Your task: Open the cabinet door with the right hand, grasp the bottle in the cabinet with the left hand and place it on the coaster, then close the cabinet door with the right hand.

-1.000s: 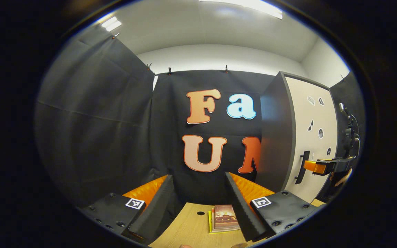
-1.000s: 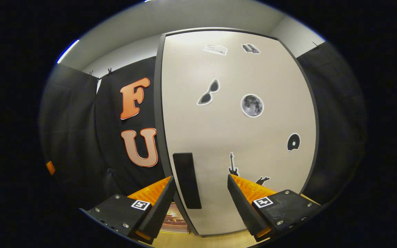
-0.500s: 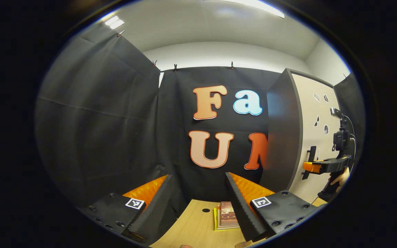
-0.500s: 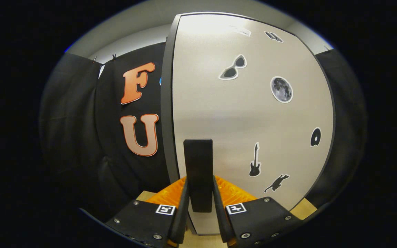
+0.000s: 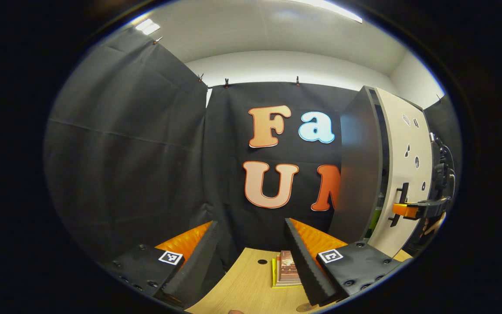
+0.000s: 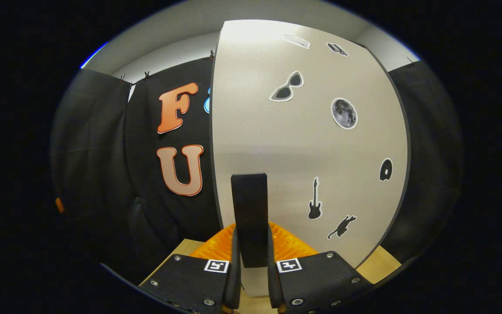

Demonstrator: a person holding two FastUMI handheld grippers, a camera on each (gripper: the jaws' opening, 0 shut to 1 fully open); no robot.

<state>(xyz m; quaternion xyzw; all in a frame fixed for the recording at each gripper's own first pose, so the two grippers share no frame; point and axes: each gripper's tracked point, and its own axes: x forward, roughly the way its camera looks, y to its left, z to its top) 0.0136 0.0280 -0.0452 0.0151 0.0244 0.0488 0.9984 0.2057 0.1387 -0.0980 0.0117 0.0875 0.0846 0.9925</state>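
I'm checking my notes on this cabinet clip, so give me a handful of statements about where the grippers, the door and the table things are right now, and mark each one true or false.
1. The right gripper is shut on the door handle. True.
2. The cabinet door is fully closed. False: it stands slightly ajar, a gap showing at its edge.
3. The left gripper holds a bottle. False: it is open with nothing between its fingers.
4. A stack of books lies on the wooden table. True.
5. The door carries a guitar sticker. True.

books (image 5: 286,272) on table (image 5: 242,292) | cabinet (image 5: 357,174) right of books | door (image 5: 405,174) ajar
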